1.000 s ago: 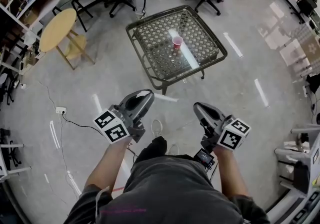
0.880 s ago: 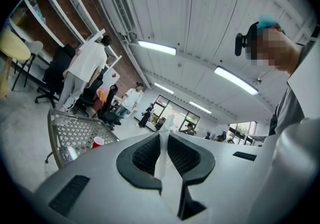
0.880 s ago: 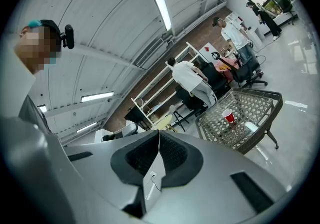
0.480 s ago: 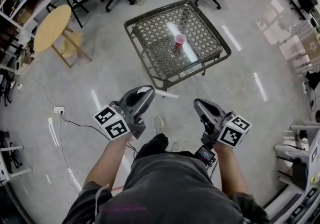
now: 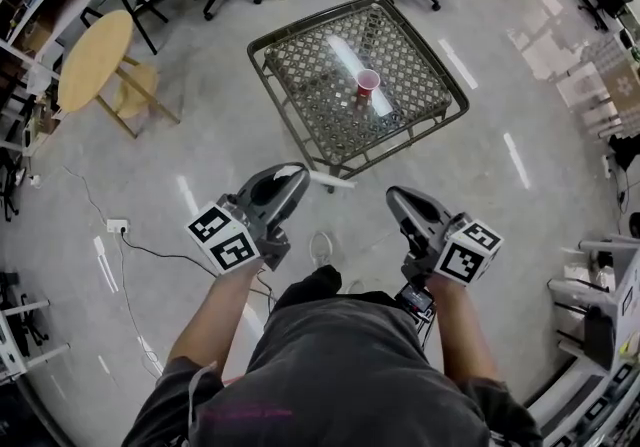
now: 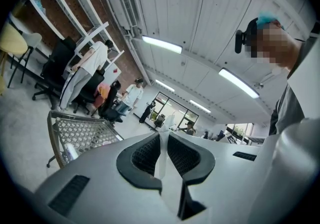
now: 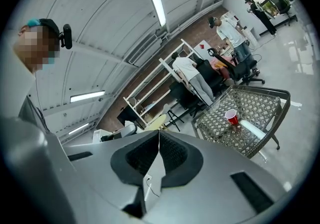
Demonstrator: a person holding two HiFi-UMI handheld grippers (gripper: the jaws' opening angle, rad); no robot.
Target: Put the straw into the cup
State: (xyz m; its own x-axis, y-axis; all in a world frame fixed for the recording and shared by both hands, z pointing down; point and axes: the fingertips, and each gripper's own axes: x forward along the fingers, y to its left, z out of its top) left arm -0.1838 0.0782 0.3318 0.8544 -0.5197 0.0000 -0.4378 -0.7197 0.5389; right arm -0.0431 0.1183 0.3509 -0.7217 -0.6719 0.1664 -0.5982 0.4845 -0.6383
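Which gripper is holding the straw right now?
The left gripper: the thin white straw is pinched between its fingers. The right gripper has its fingers closed with nothing between them.

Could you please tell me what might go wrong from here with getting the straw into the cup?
The left tongs pinch the thin straw with most of it sticking out sideways, so it may pivot or slip.
The red cup stands alone on the table and looks light; a misaimed poke could tip it.
A cable lies on the floor by the person's feet, a possible trip hazard.
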